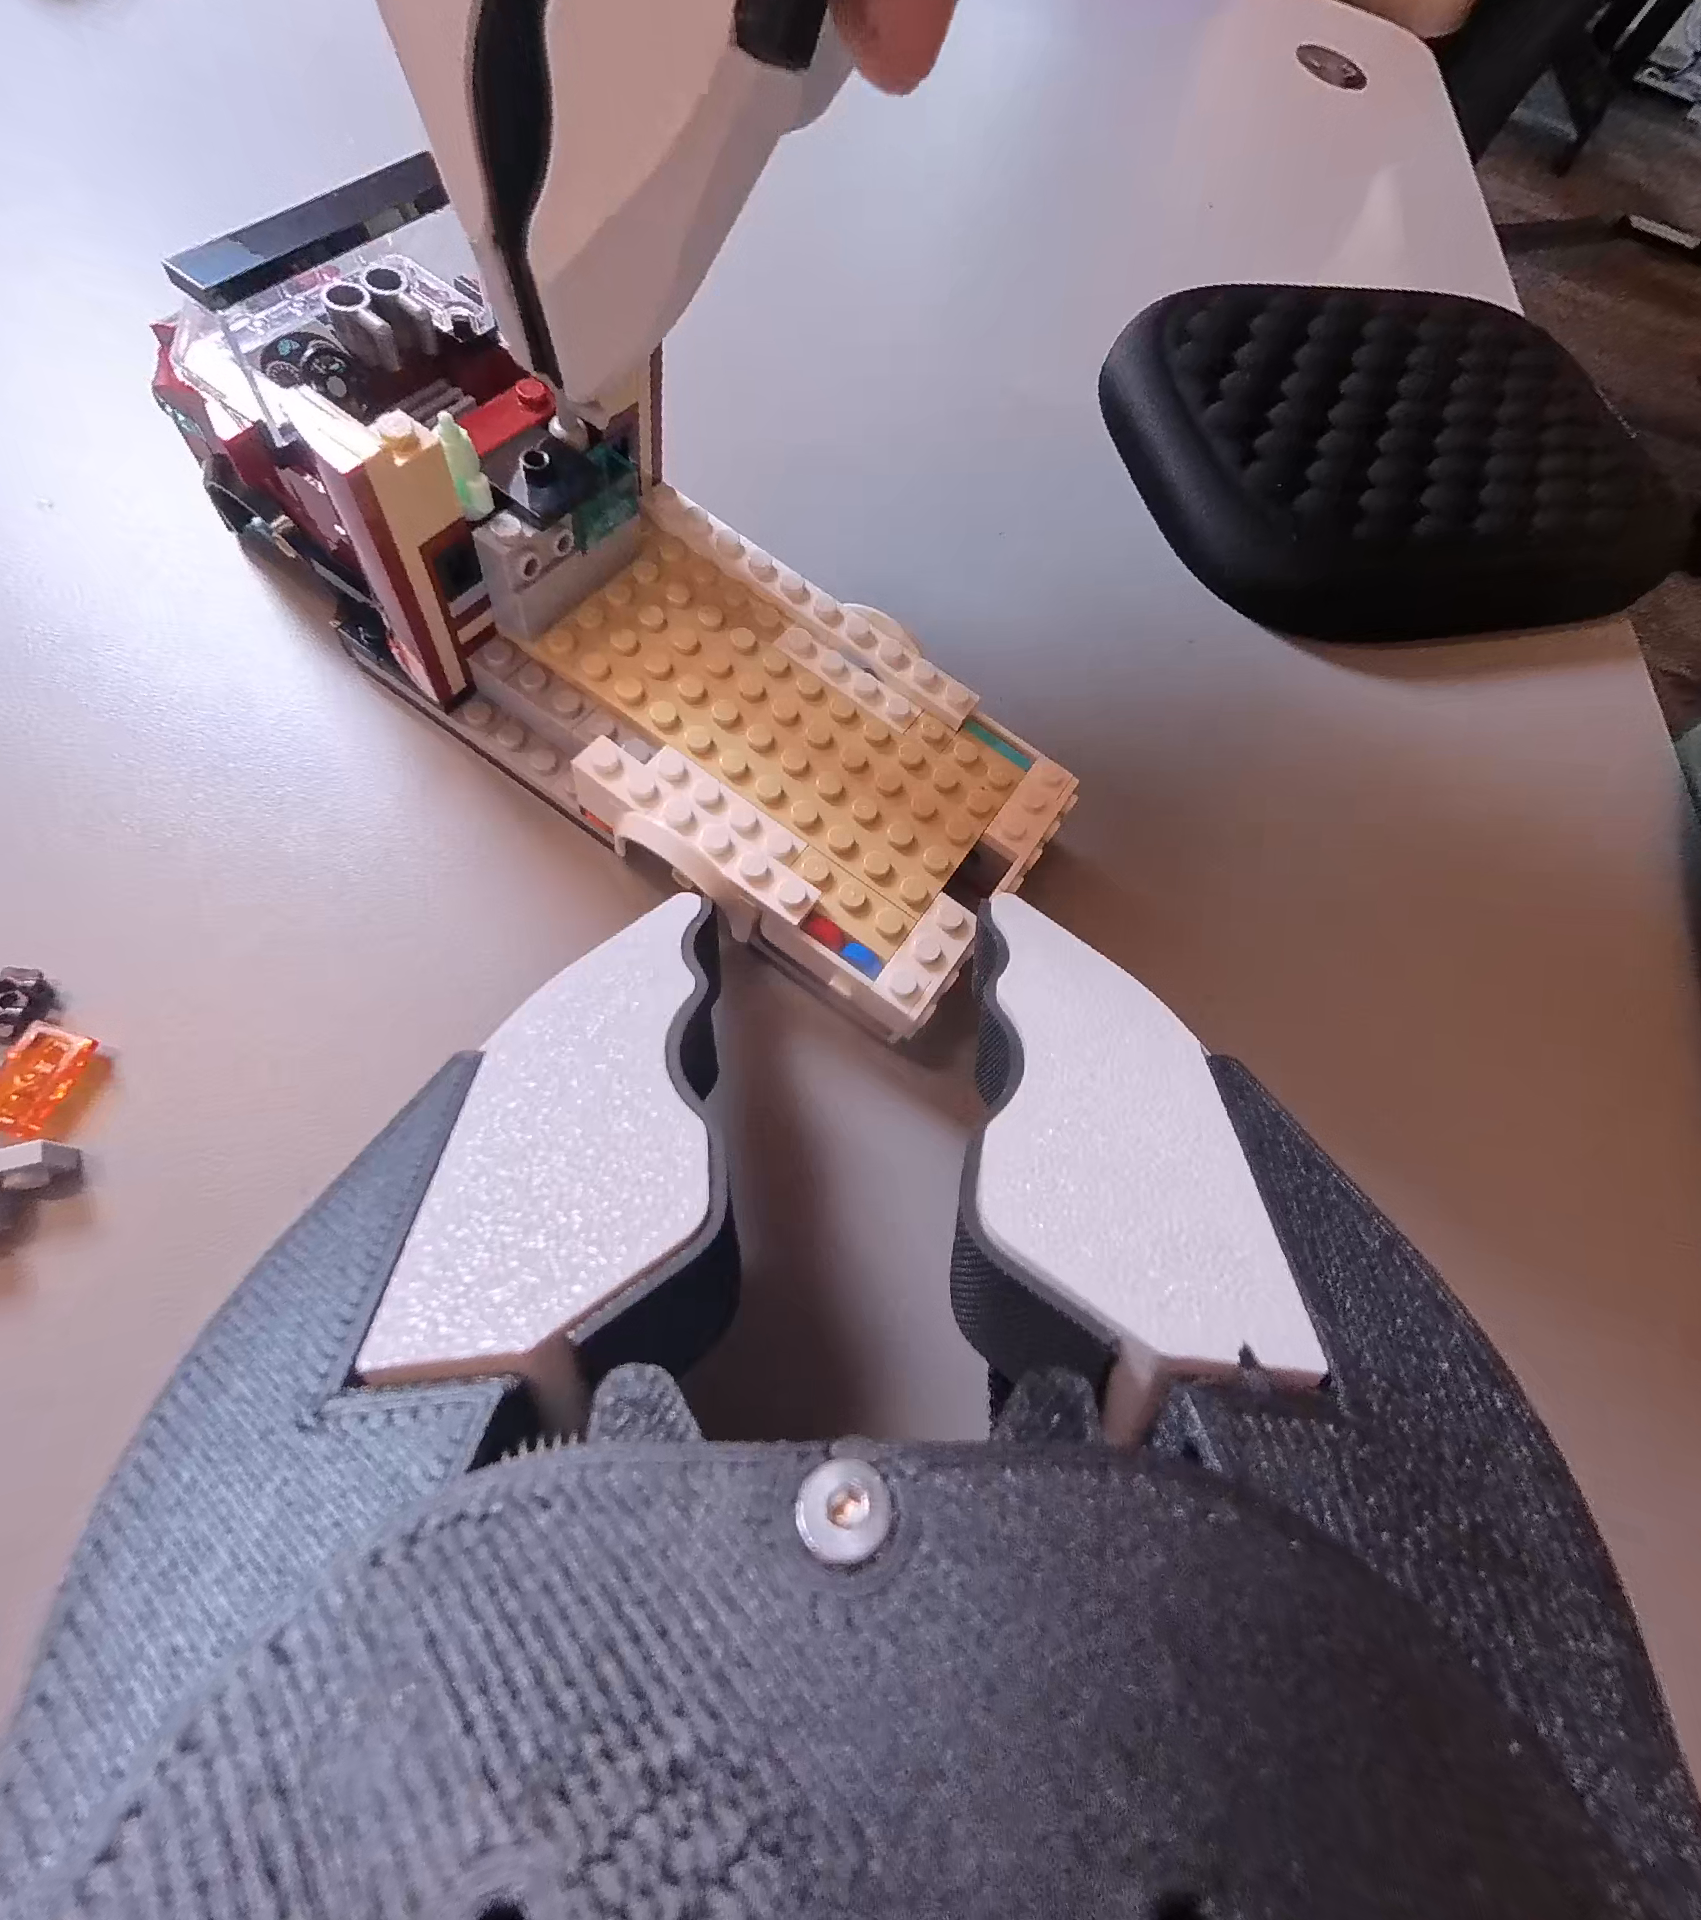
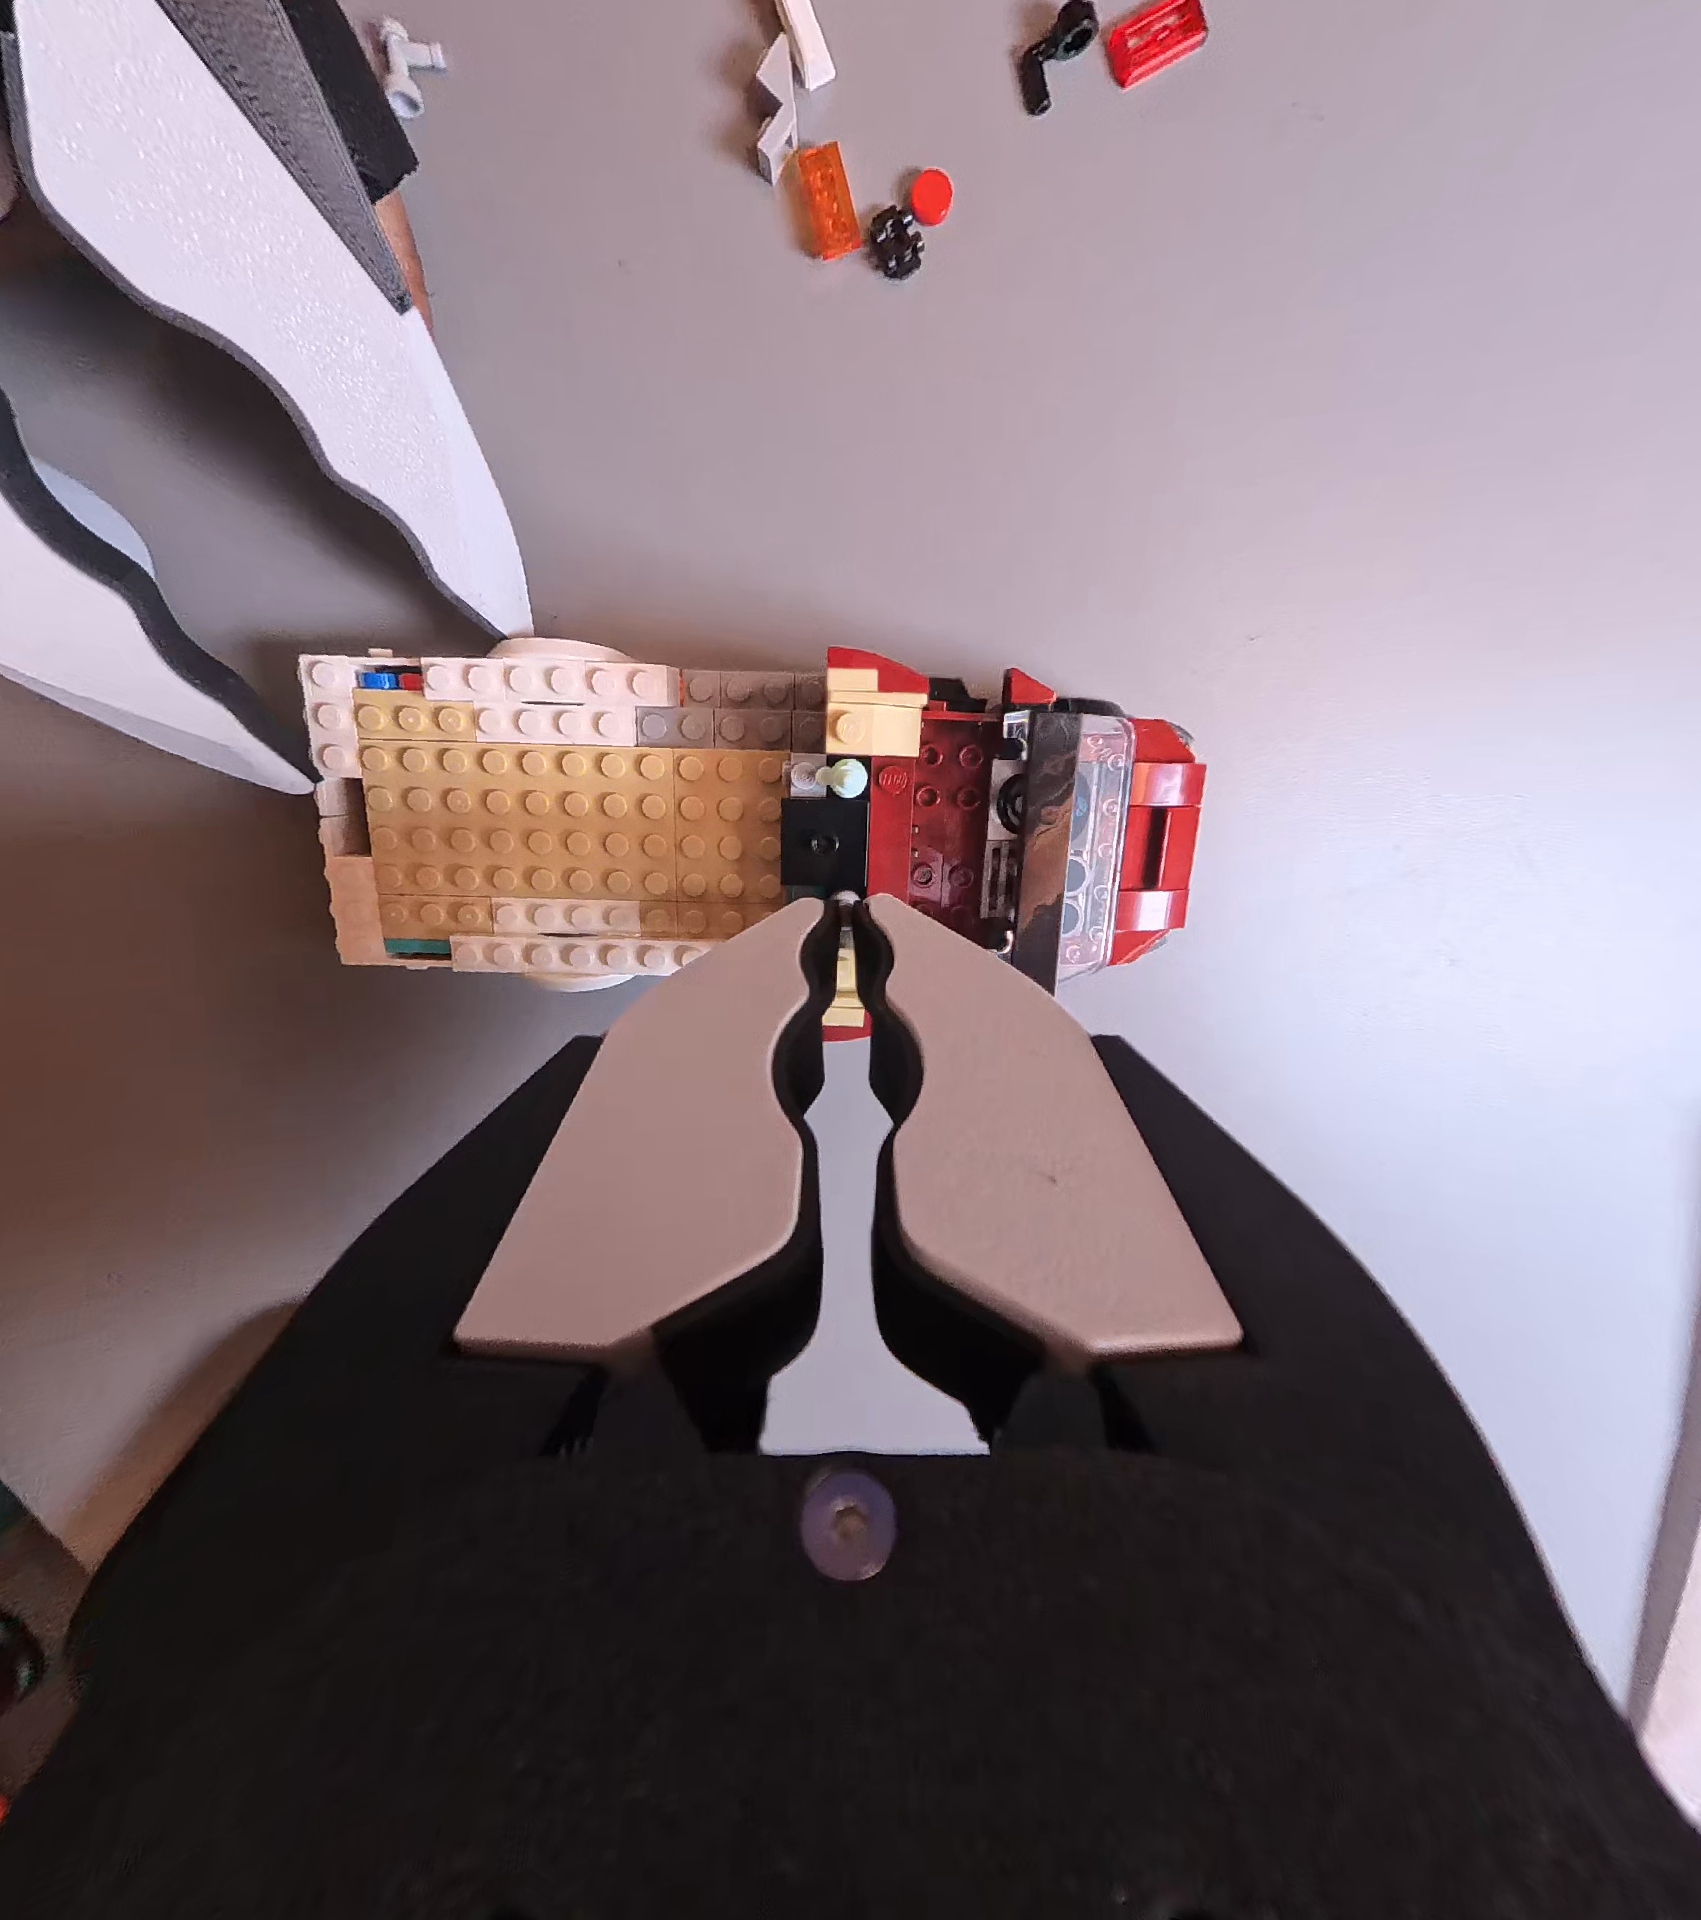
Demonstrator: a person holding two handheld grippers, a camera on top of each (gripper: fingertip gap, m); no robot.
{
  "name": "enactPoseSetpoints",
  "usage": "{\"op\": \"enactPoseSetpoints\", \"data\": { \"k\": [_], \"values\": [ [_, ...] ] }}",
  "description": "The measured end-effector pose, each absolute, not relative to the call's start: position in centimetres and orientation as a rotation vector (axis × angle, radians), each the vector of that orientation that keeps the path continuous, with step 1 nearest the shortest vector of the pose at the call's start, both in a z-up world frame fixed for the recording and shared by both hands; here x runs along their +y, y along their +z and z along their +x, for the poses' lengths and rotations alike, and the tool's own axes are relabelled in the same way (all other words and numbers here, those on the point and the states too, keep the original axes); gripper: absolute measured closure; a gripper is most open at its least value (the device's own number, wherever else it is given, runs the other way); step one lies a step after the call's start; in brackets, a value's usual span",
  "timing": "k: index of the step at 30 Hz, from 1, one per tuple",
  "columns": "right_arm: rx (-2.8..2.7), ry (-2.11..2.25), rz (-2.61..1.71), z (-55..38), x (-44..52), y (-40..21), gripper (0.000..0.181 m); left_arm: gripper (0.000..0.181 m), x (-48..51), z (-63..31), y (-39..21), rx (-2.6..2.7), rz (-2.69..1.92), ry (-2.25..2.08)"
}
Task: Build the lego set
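Grey table [image 1: 1241,1039] is bearing the truck [image 1: 721,748] and loose bricks [image 2: 830,197]. Left gripper [image 1: 846,956] is gaping at its tail; right gripper [image 2: 848,906] is pinching a small peg [image 2: 847,896]. Black chair [image 1: 1386,457] is standing beside.

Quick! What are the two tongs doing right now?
Left tongs: open, holding nothing, tips either side of the truck's back end.
Right tongs: closed on a tiny pale piece behind the cab.
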State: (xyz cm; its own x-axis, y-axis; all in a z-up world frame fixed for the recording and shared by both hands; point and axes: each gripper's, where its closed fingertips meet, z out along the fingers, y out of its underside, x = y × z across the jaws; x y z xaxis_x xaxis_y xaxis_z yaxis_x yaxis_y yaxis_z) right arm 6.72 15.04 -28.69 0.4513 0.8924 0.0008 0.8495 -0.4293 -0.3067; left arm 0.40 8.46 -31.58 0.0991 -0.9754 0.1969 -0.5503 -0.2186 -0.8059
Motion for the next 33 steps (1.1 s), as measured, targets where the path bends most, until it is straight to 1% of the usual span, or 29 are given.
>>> {"op": "enactPoseSetpoints", "data": {
  "k": [1, 2, 4, 5, 8, 11, 15, 20, 23, 25, 30, 32, 33],
  "values": [
    [-1.477, 0.240, -2.427, 6.7, 15.1, -28.6, 0.175, 0.134, 8.5, 0.4, -31.6, 1.490, -1.831, -1.000],
    [-1.427, 0.302, -2.398, 6.3, 15.1, -28.1, 0.161, 0.134, 8.5, 0.3, -31.5, 1.491, -1.829, -0.996],
    [-1.281, 0.498, -2.313, 5.2, 15.1, -26.2, 0.149, 0.134, 8.6, 0.3, -31.5, 1.492, -1.824, -0.985],
    [-1.220, 0.552, -2.239, 4.9, 15.4, -25.2, 0.144, 0.134, 8.6, 0.3, -31.5, 1.494, -1.822, -0.980],
    [-1.076, 0.605, -2.027, 5.3, 16.2, -22.9, 0.137, 0.134, 8.7, 0.2, -31.5, 1.498, -1.816, -0.978],
    [-0.936, 0.668, -1.877, 6.2, 16.9, -21.8, 0.134, 0.134, 8.9, 0.1, -31.4, 1.499, -1.811, -0.973],
    [-0.837, 0.686, -1.806, 8.1, 18.1, -23.1, 0.128, 0.133, 9.6, -0.5, -31.4, 1.483, -1.816, -0.942],
    [-0.729, 0.748, -1.752, 9.8, 18.7, -23.6, 0.129, 0.134, 11.4, -2.0, -30.9, 1.379, -1.849, -0.898],
    [-0.733, 0.728, -1.740, 10.4, 18.4, -24.0, 0.130, 0.131, 11.7, -2.4, -30.3, 1.317, -1.853, -0.907],
    [-0.740, 0.735, -1.740, 10.5, 18.2, -24.2, 0.130, 0.125, 11.3, -2.2, -30.1, 1.313, -1.857, -0.883],
    [-0.770, 0.694, -1.741, 10.6, 18.1, -24.4, 0.130, 0.097, 10.1, -0.9, -31.2, 1.358, -1.922, -0.757],
    [-0.775, 0.666, -1.740, 10.6, 18.2, -24.5, 0.131, 0.092, 10.1, -0.6, -31.8, 1.359, -1.947, -0.694],
    [-0.771, 0.657, -1.743, 10.7, 18.2, -24.5, 0.131, 0.092, 10.1, -0.4, -32.0, 1.362, -1.958, -0.681]
  ]
}}
